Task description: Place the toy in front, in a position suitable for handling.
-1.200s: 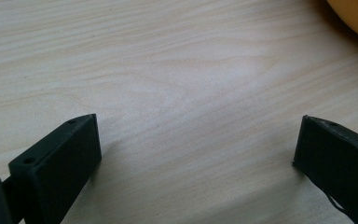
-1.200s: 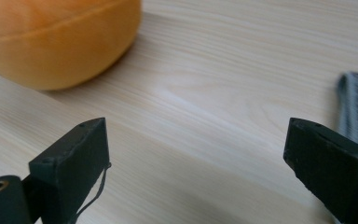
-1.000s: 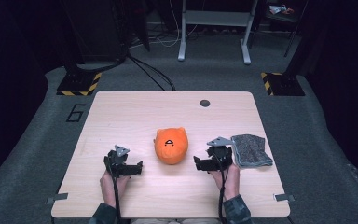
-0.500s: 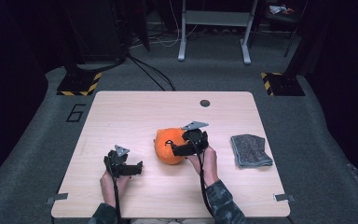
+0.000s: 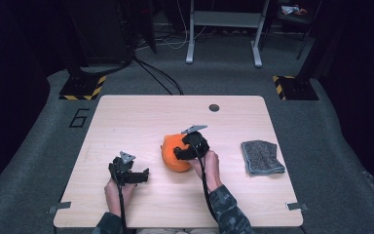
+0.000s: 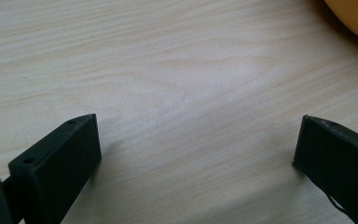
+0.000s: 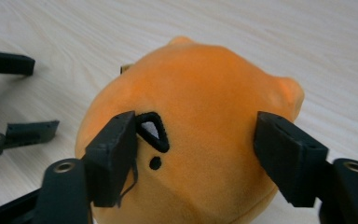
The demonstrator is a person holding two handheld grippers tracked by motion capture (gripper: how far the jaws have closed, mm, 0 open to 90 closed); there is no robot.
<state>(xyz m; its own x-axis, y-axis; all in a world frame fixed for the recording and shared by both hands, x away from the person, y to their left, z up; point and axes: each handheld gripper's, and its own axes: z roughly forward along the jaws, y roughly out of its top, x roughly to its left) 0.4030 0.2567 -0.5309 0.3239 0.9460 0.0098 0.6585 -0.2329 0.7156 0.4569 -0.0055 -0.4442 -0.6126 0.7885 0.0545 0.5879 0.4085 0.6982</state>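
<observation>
The person is working on taking hold of the orange plush toy [image 5: 174,155], which is sitting near the middle of the wooden table [image 5: 141,117], well apart from the folded grey cloth [image 5: 262,157] lying off toward the right edge. The right gripper [image 5: 179,154] is coming at the toy from its right side, and its jaws have just been closing, with the toy's rounded body between them. In the right gripper view the two black pads are bracketing the plush [image 7: 200,116], one beside the small black triangular mark on its face and one below the little ear; the left pad looks to be touching the fabric, but I cannot tell that the other is pressing yet, so I am judging this as a grasp being made and not a firm hold. The next move, I think, is calling for the jaws to squeeze in until the soft body is dimpling, then a lift. The left gripper [image 5: 145,174] is resting low over bare wood to the toy's left, jaws spread wide with nothing between them.
</observation>
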